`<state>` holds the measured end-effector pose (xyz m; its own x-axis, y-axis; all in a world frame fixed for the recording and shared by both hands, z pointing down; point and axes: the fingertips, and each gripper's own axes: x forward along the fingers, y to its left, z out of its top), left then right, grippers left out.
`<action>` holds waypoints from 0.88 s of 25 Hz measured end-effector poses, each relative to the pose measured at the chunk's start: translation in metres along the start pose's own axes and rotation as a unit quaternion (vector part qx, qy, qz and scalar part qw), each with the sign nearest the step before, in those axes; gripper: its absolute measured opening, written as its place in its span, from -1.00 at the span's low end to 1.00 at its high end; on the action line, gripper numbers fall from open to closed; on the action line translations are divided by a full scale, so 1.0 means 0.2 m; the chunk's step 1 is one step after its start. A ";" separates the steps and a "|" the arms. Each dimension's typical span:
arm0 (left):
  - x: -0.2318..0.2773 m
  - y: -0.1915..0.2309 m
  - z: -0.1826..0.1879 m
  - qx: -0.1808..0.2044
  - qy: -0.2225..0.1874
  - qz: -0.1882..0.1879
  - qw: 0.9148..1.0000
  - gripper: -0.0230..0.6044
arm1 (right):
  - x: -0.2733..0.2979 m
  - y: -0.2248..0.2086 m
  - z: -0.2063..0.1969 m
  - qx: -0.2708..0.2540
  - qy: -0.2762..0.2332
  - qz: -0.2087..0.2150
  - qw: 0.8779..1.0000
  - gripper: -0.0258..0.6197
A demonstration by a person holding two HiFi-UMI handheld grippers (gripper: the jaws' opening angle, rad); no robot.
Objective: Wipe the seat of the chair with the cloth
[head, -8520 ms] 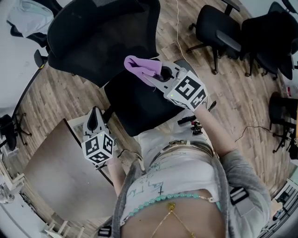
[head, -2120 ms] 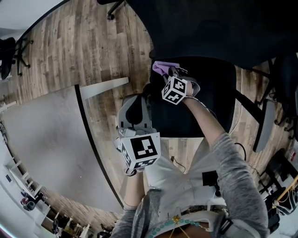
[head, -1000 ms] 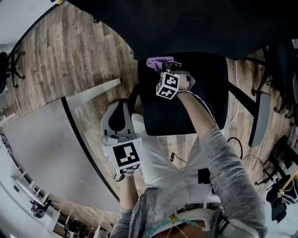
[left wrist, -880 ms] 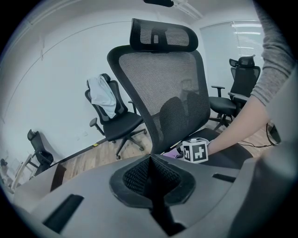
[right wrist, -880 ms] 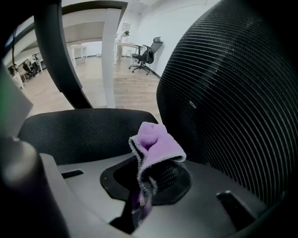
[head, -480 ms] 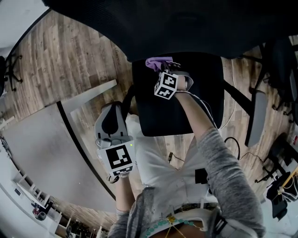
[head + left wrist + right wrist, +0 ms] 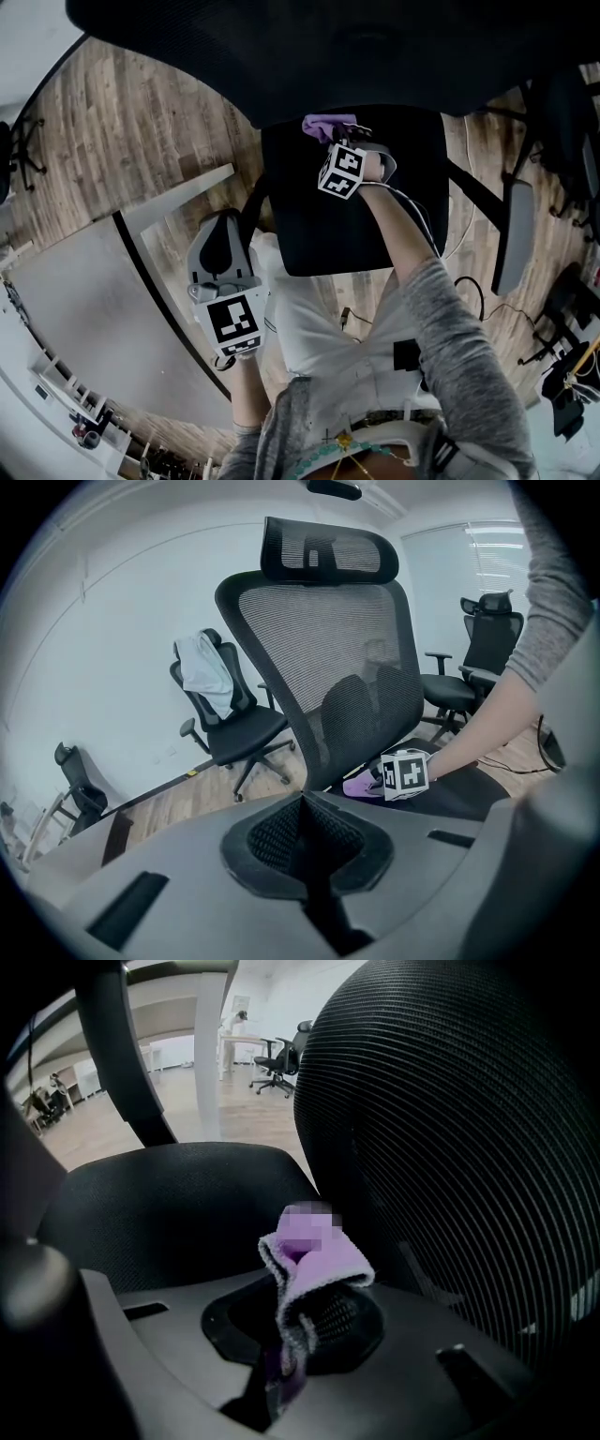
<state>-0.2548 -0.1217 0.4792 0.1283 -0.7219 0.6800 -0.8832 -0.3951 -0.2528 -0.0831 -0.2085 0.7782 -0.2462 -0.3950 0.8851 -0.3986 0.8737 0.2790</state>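
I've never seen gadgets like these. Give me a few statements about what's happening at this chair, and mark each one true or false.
1. The right gripper is clamped on a purple cloth. True.
2. The left gripper grips the cloth too. False: its jaws are together on nothing, and it is held off to the left of the chair.
3. The cloth is at the back of the seat, close to the backrest. True.
4. The seat is white. False: it is black.
5. A light garment hangs over the back of another chair by the wall. True.
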 end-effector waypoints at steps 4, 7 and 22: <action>0.00 0.00 0.00 0.000 -0.001 -0.001 1.000 -0.90 | -0.01 -0.02 -0.05 -0.001 0.007 -0.006 1.000 -0.77; 0.00 0.00 0.00 0.002 -0.001 0.000 1.000 -0.90 | -0.02 -0.03 -0.08 0.004 0.007 -0.003 1.000 -0.77; 0.00 0.00 0.00 0.003 0.000 0.000 1.000 -0.90 | -0.06 -0.12 -0.31 0.023 0.036 -0.023 0.999 -0.77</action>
<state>-0.2548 -0.1220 0.4801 0.1290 -0.7221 0.6797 -0.8802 -0.3990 -0.2569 -0.0155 -0.2065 0.7836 -0.1629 -0.4113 0.8968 -0.4489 0.8403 0.3039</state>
